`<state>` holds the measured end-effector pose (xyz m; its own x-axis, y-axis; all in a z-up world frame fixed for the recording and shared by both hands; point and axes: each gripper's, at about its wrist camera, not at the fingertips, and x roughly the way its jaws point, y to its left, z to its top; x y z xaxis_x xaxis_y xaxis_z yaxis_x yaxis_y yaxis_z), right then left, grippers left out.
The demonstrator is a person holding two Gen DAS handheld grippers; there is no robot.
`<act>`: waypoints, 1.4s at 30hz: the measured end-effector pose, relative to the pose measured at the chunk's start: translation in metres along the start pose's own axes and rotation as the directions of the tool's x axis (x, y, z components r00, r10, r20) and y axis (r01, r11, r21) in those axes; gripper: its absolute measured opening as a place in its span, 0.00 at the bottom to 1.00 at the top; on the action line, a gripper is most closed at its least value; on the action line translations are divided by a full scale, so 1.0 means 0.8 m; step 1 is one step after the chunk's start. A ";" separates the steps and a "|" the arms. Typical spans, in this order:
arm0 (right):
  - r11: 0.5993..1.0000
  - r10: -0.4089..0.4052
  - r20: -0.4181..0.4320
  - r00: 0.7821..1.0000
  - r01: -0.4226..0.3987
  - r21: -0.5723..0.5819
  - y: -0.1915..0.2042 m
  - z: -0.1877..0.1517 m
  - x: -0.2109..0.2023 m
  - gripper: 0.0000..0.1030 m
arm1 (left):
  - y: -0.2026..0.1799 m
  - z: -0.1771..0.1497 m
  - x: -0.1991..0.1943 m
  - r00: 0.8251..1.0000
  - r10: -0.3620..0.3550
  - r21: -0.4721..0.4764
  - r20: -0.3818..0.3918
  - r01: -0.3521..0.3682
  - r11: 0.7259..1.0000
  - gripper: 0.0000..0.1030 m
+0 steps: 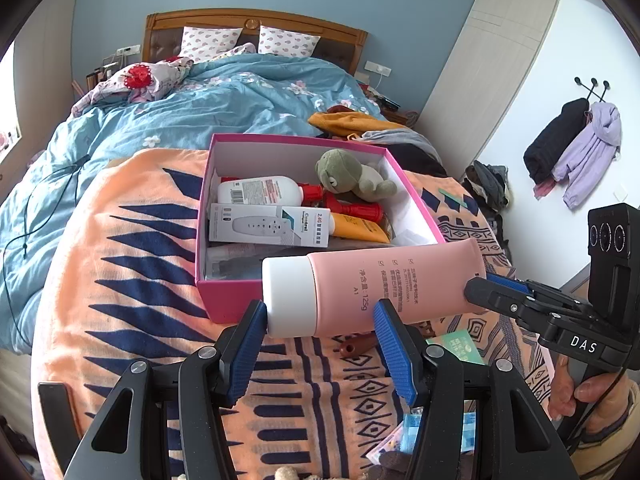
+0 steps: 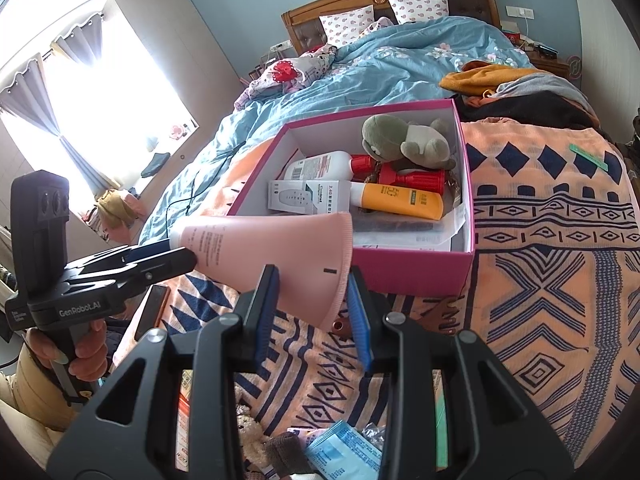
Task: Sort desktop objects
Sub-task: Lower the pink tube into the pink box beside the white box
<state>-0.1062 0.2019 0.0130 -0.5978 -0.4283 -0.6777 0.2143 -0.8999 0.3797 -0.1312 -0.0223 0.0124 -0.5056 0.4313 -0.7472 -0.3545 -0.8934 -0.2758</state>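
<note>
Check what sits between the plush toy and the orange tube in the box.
A red plastic piece lies between the plush toy and the orange tube; both wrist views show it.

The pink tube has "125g" and "A1" printed on its side, next to Chinese writing too small to read. The right gripper says "DAS" on its black body. The left gripper says "GenRobot.AI". In the pink box, a white carton reads "Control" and "2.4G".
</note>
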 end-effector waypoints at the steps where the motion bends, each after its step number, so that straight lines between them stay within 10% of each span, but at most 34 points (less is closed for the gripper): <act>1: 1.000 -0.001 0.000 1.000 0.001 0.000 0.000 0.001 0.000 0.35 | 0.000 0.001 0.000 1.000 0.000 0.000 0.001 0.000 1.000 0.55; 42: 1.000 -0.007 0.005 1.000 0.007 -0.006 -0.003 0.022 0.021 0.35 | 0.011 0.026 0.014 0.999 0.023 -0.001 0.026 -0.023 1.000 0.55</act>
<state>-0.1304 0.1980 0.0119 -0.6032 -0.4219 -0.6769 0.2152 -0.9033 0.3712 -0.1562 -0.0229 0.0139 -0.5344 0.4136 -0.7371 -0.3421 -0.9033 -0.2589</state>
